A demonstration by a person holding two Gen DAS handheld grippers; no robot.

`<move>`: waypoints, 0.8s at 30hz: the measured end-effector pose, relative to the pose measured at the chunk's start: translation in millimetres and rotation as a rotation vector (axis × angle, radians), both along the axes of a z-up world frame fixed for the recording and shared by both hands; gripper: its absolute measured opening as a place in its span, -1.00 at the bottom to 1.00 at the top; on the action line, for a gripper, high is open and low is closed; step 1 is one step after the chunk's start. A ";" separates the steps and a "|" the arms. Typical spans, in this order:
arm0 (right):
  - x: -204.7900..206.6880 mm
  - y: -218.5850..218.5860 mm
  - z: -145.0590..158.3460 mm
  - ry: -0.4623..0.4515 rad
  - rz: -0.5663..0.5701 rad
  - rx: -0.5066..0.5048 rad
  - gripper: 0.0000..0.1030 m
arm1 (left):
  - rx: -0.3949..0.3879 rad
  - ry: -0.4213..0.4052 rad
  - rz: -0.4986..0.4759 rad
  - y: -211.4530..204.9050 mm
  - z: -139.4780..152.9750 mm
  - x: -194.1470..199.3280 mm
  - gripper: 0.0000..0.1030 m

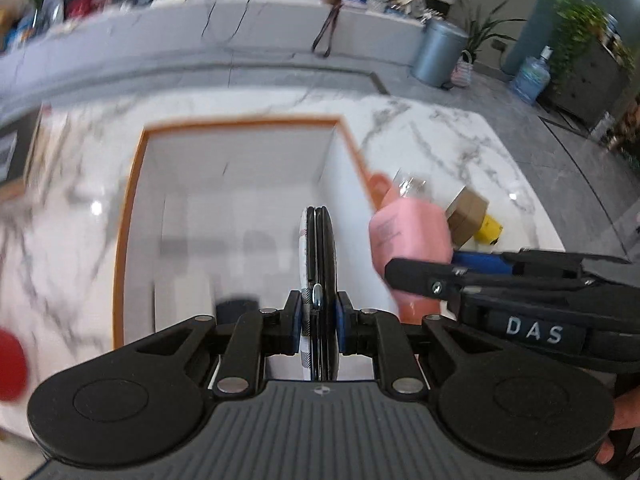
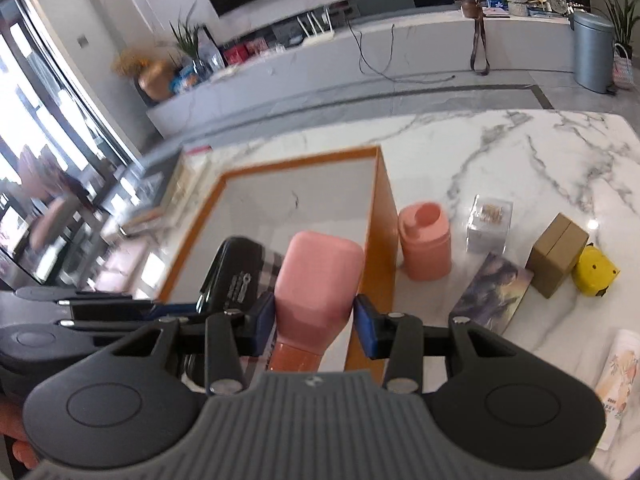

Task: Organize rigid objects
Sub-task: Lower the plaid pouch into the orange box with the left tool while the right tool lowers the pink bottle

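Observation:
My left gripper [image 1: 319, 312] is shut on a thin flat black case [image 1: 320, 264], held edge-on above the white box with an orange rim [image 1: 240, 122]. The right wrist view shows that case [image 2: 236, 272] as black with a plaid face. My right gripper [image 2: 316, 324] is shut on a pink bottle [image 2: 316, 280], gripped near its orange cap end, base pointing away. The bottle hangs over the near right side of the box [image 2: 300, 160]. In the left wrist view the pink bottle [image 1: 408, 236] sits just right of the case.
On the marble table [image 2: 540, 152], right of the box, stand a salmon container [image 2: 426, 246], a clear box [image 2: 490, 224], a cardboard box [image 2: 556, 256], a yellow toy [image 2: 594, 274], a picture card [image 2: 492, 296] and a packet [image 2: 616, 380]. A red object [image 1: 10, 364] lies at the left.

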State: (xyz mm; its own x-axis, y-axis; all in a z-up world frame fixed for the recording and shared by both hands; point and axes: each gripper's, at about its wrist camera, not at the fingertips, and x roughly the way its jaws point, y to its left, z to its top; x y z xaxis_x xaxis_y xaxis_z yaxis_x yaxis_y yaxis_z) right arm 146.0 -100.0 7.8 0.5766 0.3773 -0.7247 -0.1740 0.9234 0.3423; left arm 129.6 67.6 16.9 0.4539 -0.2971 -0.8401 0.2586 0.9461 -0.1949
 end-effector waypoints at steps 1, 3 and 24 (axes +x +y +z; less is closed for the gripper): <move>1.1 4.8 -3.3 0.006 0.006 -0.016 -0.17 | -0.024 0.026 0.017 5.8 -10.2 1.6 -0.65; 3.8 14.2 -11.0 0.023 0.014 -0.046 -0.17 | -0.061 0.065 0.037 17.2 -22.8 1.3 -0.65; 7.7 74.4 -39.6 0.056 0.121 -0.434 -0.17 | -0.197 0.255 0.103 56.8 -91.5 4.6 -0.64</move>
State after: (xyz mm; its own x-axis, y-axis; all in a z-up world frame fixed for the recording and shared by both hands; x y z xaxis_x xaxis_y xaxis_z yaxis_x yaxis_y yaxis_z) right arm 153.6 -25.6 -31.7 0.5023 0.0939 -0.8596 -0.2814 0.9577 -0.0598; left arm 134.2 124.4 -74.5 0.2727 -0.4283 -0.8615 0.0830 0.9026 -0.4224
